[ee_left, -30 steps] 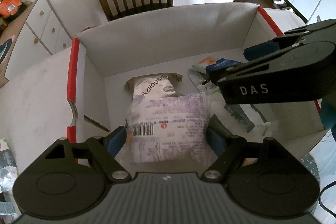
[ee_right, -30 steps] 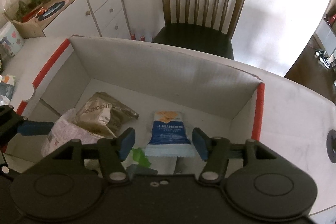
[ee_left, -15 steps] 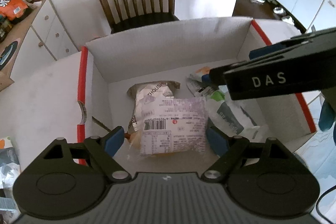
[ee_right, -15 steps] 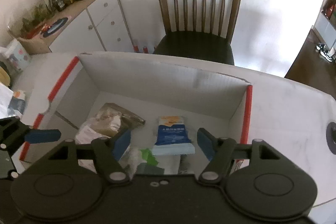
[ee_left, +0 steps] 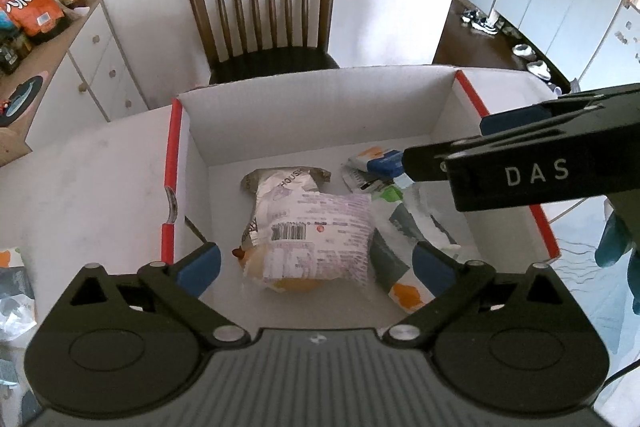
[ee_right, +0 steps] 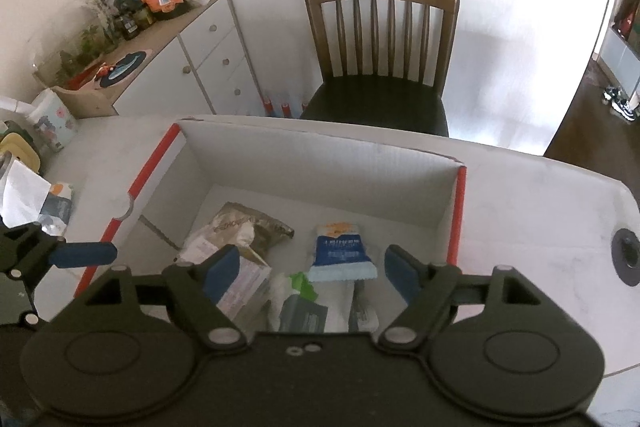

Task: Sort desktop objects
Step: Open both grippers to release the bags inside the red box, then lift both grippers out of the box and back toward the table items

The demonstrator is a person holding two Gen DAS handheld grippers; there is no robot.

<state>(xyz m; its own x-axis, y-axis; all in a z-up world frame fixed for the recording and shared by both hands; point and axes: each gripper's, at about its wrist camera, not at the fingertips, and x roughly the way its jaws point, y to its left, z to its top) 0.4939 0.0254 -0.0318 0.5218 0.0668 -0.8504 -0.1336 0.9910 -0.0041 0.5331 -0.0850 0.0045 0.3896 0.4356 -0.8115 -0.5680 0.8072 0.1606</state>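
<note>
both black two-finger grippers, left gripper (ee_left: 316,261) and right gripper (ee_right: 306,267), hang above the red-edged white cardboard box (ee_left: 312,115), jaws opening with nothing between them, snack packets crowding its near edge.

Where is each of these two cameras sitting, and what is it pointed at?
Left wrist view: sits on the left tool, looking steeply down into the white box; its opening jaws are empty, and the right tool crosses in from the right.
Right wrist view: sits on the right tool, aimed down at the same box; jaws opening, empty; the left tool's finger shows at left.
Both share the box, the blue packet and the wooden chair.
</note>
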